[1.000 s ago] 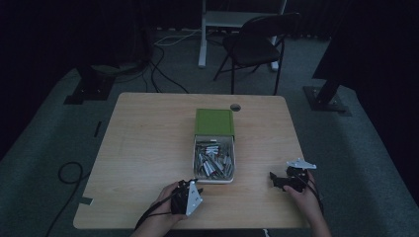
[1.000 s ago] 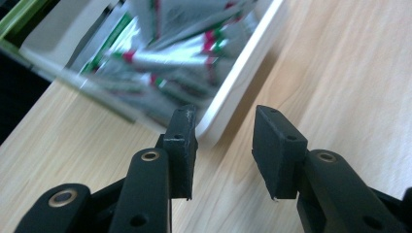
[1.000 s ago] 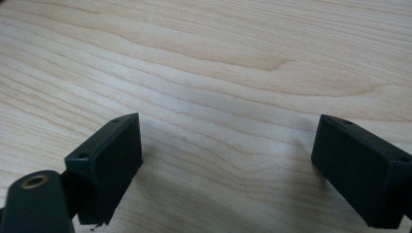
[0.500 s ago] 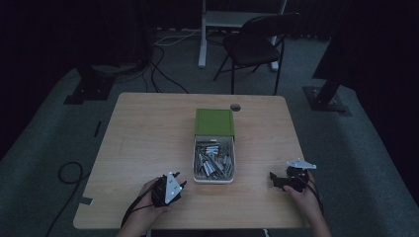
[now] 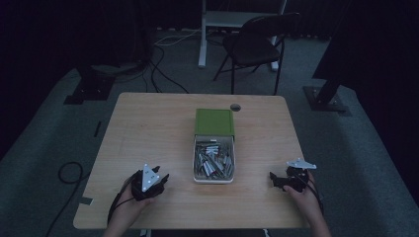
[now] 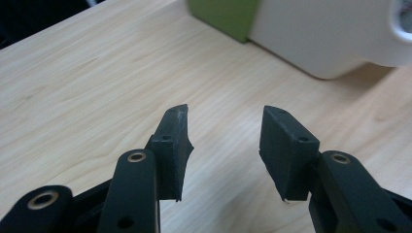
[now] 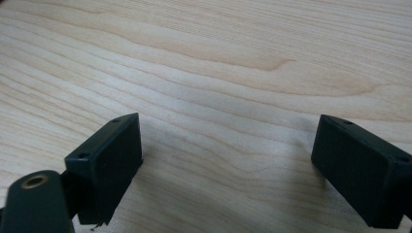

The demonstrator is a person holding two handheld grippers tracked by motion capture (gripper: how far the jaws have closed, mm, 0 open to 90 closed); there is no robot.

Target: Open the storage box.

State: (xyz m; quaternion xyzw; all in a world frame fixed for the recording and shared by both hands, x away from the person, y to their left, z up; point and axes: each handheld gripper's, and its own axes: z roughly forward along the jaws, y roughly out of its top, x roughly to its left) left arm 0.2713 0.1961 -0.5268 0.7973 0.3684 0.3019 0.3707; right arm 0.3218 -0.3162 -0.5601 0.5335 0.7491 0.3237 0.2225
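A white box point(image 5: 213, 160) holding several small metal parts sits mid-table, with its green lid point(image 5: 214, 122) slid toward the far end. In the left gripper view the box point(image 6: 325, 34) and its green lid point(image 6: 223, 14) lie ahead at upper right. My left gripper point(image 5: 160, 177) rests low over the table's near left; its jaws have just been opening, nothing is between them, and bare wood shows in the gap point(image 6: 224, 145). My right gripper point(image 5: 274, 179) sits at the near right, jaws wide apart point(image 7: 228, 165) over bare wood.
A small dark round disc point(image 5: 235, 107) lies on the wooden table point(image 5: 148, 128) near the far edge. A folding chair point(image 5: 257, 44) and a desk leg stand beyond the table. Cables run across the floor at left.
My left gripper has slid to the left along the near edge, away from the box, and its jaws have spread a little. The right gripper has stayed in place.
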